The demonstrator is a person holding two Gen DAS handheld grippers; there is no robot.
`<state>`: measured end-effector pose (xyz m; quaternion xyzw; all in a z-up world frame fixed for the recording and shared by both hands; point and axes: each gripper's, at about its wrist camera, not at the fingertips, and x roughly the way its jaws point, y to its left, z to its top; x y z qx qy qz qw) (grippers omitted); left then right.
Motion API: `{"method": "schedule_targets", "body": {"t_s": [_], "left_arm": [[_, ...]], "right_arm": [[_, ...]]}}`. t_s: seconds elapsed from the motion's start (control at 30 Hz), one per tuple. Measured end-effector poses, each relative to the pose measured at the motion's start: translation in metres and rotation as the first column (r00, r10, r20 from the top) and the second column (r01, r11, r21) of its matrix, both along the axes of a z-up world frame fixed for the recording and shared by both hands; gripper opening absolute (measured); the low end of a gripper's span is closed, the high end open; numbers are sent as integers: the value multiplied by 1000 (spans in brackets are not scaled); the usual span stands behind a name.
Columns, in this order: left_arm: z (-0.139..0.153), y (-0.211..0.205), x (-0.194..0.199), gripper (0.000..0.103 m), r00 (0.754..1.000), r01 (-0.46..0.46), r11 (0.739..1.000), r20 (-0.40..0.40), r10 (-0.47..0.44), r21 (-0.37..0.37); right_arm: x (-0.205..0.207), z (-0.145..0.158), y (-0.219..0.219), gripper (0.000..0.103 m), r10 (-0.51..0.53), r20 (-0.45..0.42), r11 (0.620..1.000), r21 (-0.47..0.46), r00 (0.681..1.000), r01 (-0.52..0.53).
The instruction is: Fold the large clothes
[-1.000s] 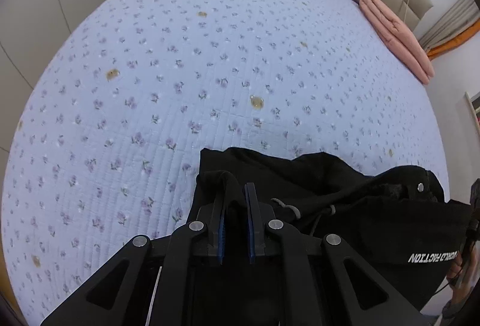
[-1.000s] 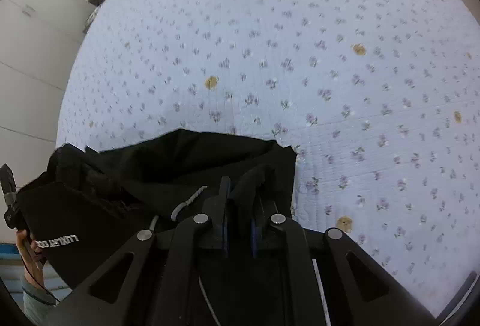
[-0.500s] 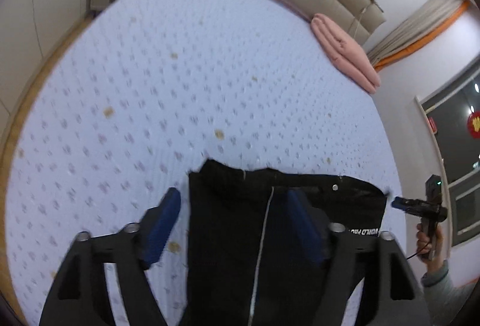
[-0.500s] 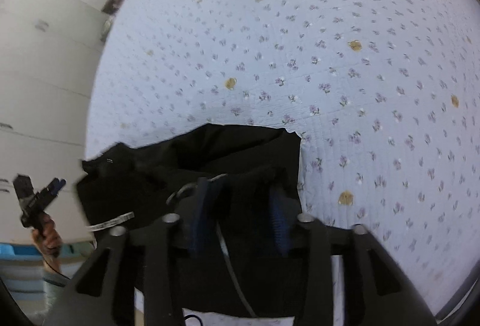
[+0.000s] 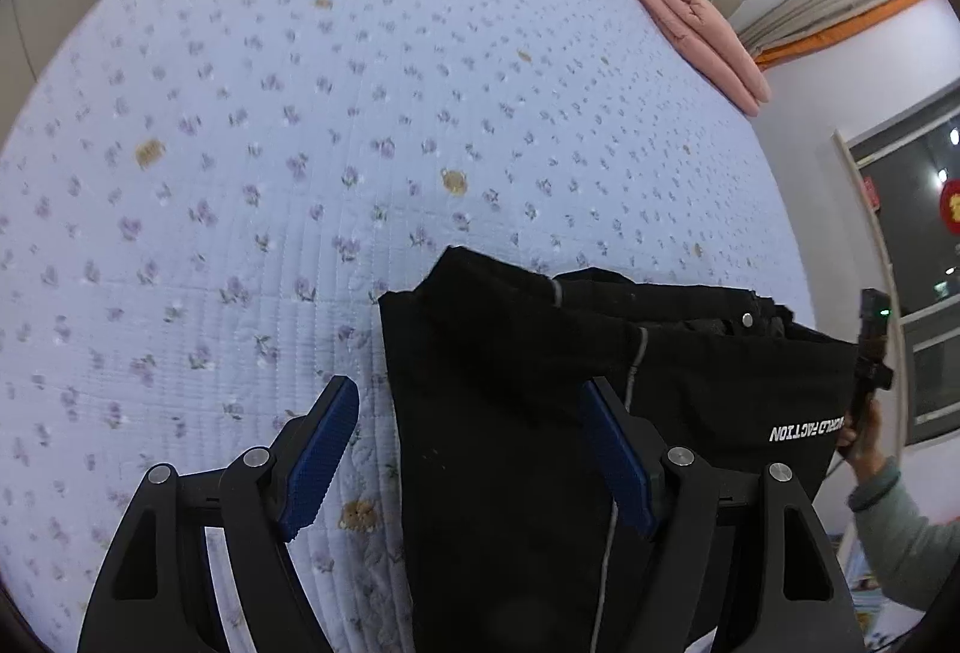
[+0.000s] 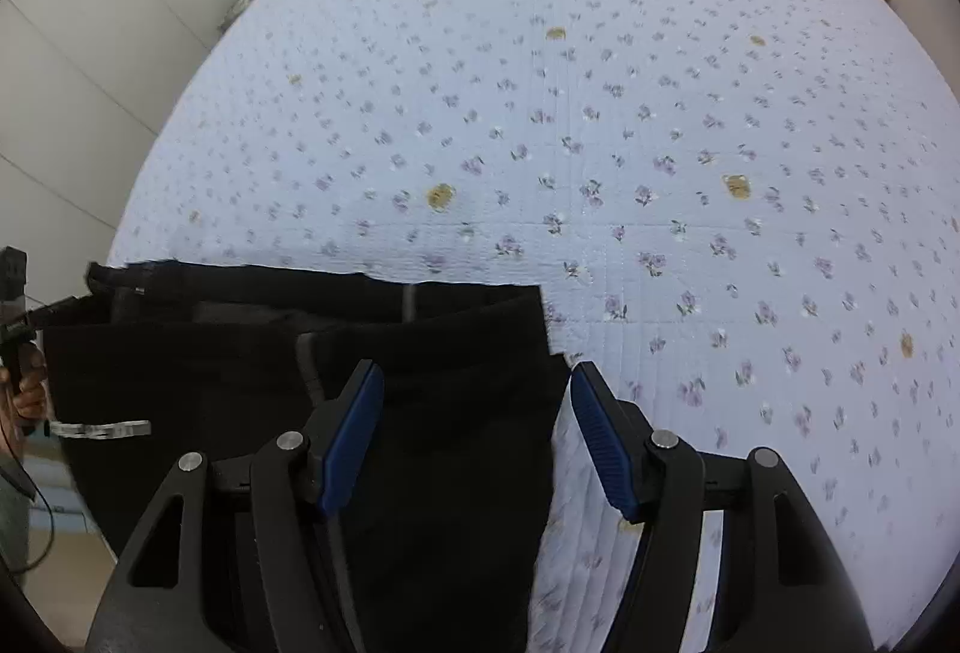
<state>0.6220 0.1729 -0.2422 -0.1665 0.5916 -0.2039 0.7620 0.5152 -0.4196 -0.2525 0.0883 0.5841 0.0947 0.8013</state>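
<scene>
A black garment (image 5: 540, 401) with white lettering lies in folded layers at the near edge of the bed. In the left wrist view my left gripper (image 5: 468, 449) stands open above the garment's left edge, and the blue pads (image 5: 321, 443) touch no cloth. In the right wrist view the same black garment (image 6: 300, 353) lies flat with its right edge under my right gripper (image 6: 477, 431). Its jaws are opening, with the cloth's edge below the gap and no pad pressing on it.
The bed (image 5: 360, 113) has a pale blue quilted cover with small purple flowers. A folded pink blanket (image 5: 690, 17) lies at its far side by the headboard. White wardrobe doors (image 6: 72, 53) stand to the left. A person's hand (image 5: 858, 437) holds the other gripper's handle.
Both grippers were shut on bunched black cloth and have let it go; their jaws now stand wide. The garment has settled flatter on the bed.
</scene>
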Motion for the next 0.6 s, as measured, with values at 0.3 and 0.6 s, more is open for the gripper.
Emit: {"method": "schedule_targets", "body": {"t_s": [0.3, 0.6], "left_arm": [[-20, -10, 18, 76, 999, 37, 983, -22, -42, -177], [33, -3, 5, 13, 987, -40, 994, 151, 54, -99]], "right_arm": [[16, -38, -4, 65, 54, -72, 985, 170, 996, -41], [-8, 20, 2, 18, 10, 86, 1000, 22, 996, -12]]}}
